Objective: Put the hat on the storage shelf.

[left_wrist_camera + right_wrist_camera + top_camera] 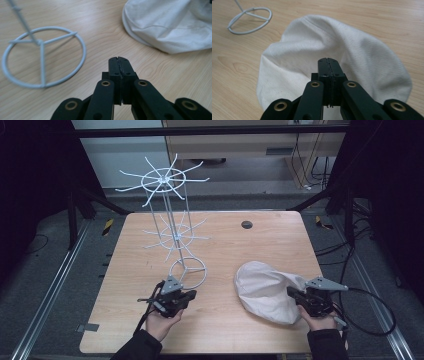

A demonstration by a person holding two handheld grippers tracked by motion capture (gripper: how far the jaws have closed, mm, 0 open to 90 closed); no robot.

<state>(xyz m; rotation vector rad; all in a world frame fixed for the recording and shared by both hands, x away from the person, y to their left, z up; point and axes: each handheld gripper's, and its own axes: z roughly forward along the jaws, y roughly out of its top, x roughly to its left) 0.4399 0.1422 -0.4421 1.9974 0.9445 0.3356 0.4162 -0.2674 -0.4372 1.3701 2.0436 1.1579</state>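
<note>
The white cap (267, 291) lies flat on the counter (225, 250), toward its right near corner, well apart from the wire rack (170, 227) that stands left of centre. The right gripper (295, 295) is the nearer one: its jaws are pressed together, holding nothing, with the tips at the cap's right edge and aimed across the cloth. The left gripper (186, 296) sits just beside the rack's base ring (43, 56), jaws likewise pressed together and empty, with the cap lying off to its right across bare counter. Judgement: the right gripper has to spread before it can take the cap's edge.
</note>
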